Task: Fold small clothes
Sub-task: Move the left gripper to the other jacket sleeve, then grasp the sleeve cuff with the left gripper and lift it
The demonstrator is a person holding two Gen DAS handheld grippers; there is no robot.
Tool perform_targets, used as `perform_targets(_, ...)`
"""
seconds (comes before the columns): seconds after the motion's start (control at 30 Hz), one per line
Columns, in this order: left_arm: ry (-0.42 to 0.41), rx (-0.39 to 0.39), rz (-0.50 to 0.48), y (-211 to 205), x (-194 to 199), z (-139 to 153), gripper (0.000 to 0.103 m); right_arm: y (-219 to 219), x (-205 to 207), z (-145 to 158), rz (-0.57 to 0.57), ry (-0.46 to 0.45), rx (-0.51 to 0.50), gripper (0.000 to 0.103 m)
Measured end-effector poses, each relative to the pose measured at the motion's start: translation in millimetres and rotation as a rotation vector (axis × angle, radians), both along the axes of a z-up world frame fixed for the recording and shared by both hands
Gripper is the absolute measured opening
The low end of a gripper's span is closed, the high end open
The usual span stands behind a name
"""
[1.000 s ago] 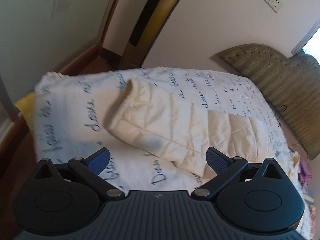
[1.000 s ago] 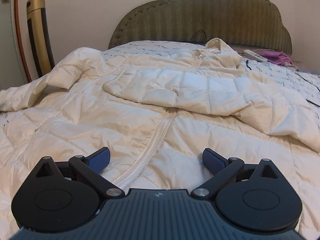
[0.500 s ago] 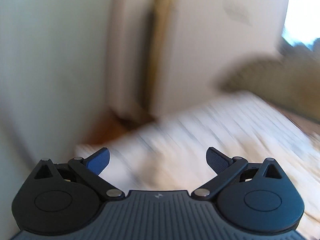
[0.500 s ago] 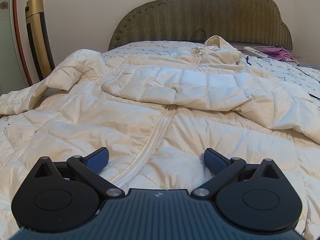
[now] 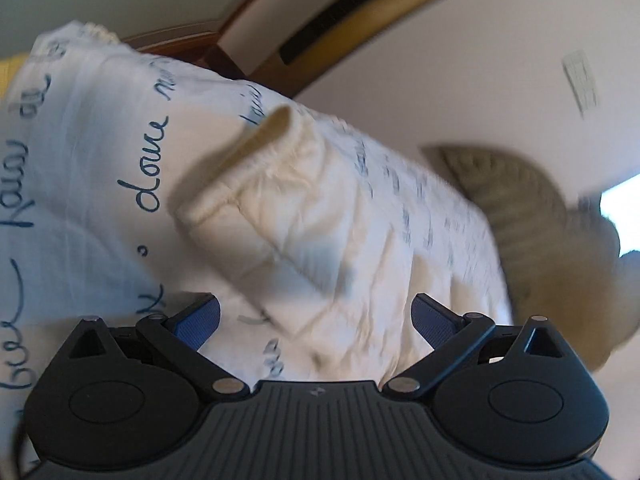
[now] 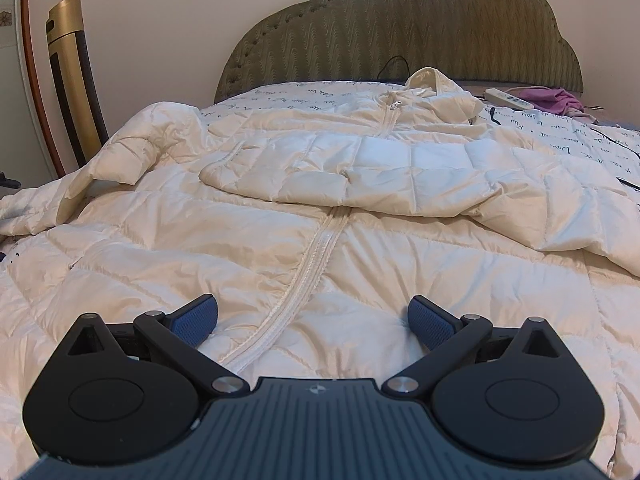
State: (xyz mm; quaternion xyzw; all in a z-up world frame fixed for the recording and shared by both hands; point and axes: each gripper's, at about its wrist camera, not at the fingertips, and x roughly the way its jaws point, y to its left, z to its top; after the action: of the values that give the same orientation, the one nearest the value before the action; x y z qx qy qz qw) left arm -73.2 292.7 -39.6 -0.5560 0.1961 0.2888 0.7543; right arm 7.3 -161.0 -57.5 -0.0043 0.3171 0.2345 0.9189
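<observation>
Item: cream puffer jacket (image 6: 320, 248), soft, light, slippery. We'd grip the sleeve cuff (image 5: 256, 148) ahead of left tongs (image 5: 316, 316); both tongs, right tongs (image 6: 313, 318) included, released.

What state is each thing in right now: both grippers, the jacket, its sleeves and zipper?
left gripper: open, empty, above the sleeve.
right gripper: open, empty, over the lower front.
jacket: spread front-up on the bed, not yet folded.
right-side sleeve: folded across the chest.
left-side sleeve: stretched out on the sheet, unfolded.
zipper: closed.
</observation>
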Motion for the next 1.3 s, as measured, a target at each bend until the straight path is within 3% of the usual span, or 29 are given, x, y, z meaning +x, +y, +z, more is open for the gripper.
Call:
perform_targets(0.03,-0.021,0.002,0.029,1,-1,-2,0.100,-1,0,0,0.000,0.000,0.002,0.103)
perform_targets(0.1,-0.027,0.025,0.066,1,0,0,0.085,-1,0,0,-0.002,0.000,0.007,0.103)
perform_targets(0.23,0.009,0.089,0.078,0,5,11,0.036,-2,1,-1,-0.004,0.000,0.017,0.103)
perform_targets(0.33,0.036,0.130,0.057,-1,10,23,0.016,-3,1,-2,-0.004,0.000,0.025,0.103)
perform_targets(0.37,0.051,0.160,0.049,-3,12,27,0.013,-3,1,-2,-0.004,-0.001,0.027,0.103)
perform_targets(0.6,0.187,0.567,0.099,-28,25,78,0.009,-5,1,-1,-0.006,-0.006,0.041,0.103)
perform_targets(0.77,0.248,0.694,0.147,-19,31,110,0.010,-11,-4,9,-0.044,-0.050,0.043,0.103)
perform_targets(0.9,0.285,0.806,0.128,-32,47,123,0.010,-20,-8,25,-0.121,-0.148,-0.060,0.103)
perform_targets(1.0,0.283,0.915,0.114,-54,61,131,0.010,-30,0,20,-0.169,-0.138,-0.101,0.103)
perform_targets(1.1,0.262,0.954,0.077,-68,75,132,0.010,-41,7,8,-0.175,-0.060,-0.020,0.103)
perform_targets(1.3,0.183,0.912,0.015,-82,104,150,0.010,-49,10,1,-0.191,-0.028,0.063,0.103)
